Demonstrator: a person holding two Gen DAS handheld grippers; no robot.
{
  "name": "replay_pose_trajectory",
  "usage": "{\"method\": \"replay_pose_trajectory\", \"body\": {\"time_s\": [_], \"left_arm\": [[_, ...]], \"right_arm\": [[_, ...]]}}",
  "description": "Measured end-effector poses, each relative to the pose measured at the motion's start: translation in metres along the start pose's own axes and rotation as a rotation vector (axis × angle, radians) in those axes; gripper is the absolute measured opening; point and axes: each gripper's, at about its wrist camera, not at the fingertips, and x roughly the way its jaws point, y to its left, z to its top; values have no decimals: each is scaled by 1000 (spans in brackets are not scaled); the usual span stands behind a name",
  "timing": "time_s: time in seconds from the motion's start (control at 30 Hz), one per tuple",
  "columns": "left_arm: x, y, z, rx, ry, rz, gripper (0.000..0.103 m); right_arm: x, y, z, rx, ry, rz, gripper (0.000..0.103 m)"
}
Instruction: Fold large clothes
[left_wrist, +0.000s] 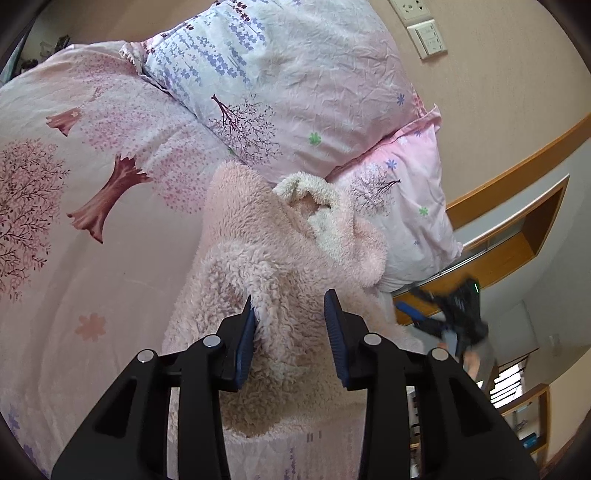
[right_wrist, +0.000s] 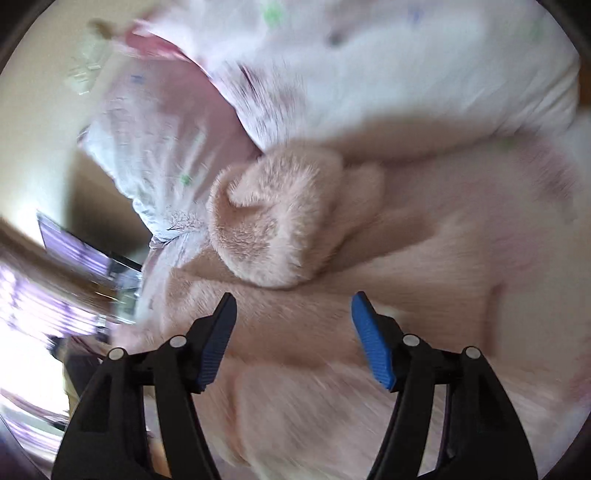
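Pink fleece fills the near ground of both wrist views: one large fluffy garment (left_wrist: 280, 258) lies heaped on the bed, its cream-lined hood (left_wrist: 314, 199) bunched at the far end against the pillows. The left gripper (left_wrist: 290, 314) sits low over the fleece with its two blue pads partly apart; the left pad brushes the pile, the right pad stands clear, and nothing is pinched between them. The right gripper (right_wrist: 293, 314) hangs above the same garment (right_wrist: 332, 325) with its jaws wide apart and bare; this view is smeared with blur. From the left wrist view the right gripper (left_wrist: 448, 314) also shows off to the right, beyond the bed's edge. Farther back lie two pillows: one (left_wrist: 295, 92) pale pink with purple flowers, stacked on another (left_wrist: 410, 206) of similar print. The bed sheet (left_wrist: 92, 184) is pink, printed with trees. Behind stand a beige wall (left_wrist: 498, 92), one socket plate and one switch plate (left_wrist: 428, 38), and a wooden shelf (left_wrist: 517, 229).
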Motion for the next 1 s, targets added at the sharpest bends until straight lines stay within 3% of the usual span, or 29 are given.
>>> {"method": "replay_pose_trajectory", "body": {"time_s": [0.03, 0.13, 0.2, 0.33, 0.43, 0.47, 0.53, 0.57, 0.77, 0.9, 1.0], "left_arm": [[-1, -2, -2, 16, -6, 6, 34], [-6, -12, -8, 63, -8, -9, 13], [-11, -18, -10, 92, -7, -22, 11], [-20, -27, -14, 139, -18, -37, 11], [-19, -29, -16, 160, -16, -25, 11], [-18, -29, -16, 159, -12, -25, 11], [-15, -27, -17, 162, -7, -18, 11], [-14, -26, -16, 161, -4, -11, 11], [-6, -18, -10, 112, -2, -25, 11], [-3, -16, -12, 97, 6, -7, 12], [-3, -15, -11, 95, 8, 4, 12]], "right_arm": [[12, 1, 6, 25, 17, -3, 64], [40, 5, 17, 77, 51, -11, 62], [53, 8, 19, 78, 62, -39, 53], [61, 8, 17, 69, 45, -37, 23], [53, 9, 9, 17, 39, -38, 29], [41, 9, 3, -9, 19, -46, 46], [18, 7, -3, -32, -51, -44, 61], [4, 4, -5, -33, -95, -46, 63], [16, 3, 6, 16, -45, -7, 64], [52, 10, 7, -2, 34, -34, 58], [58, 6, 7, 3, 30, -41, 58]]}}
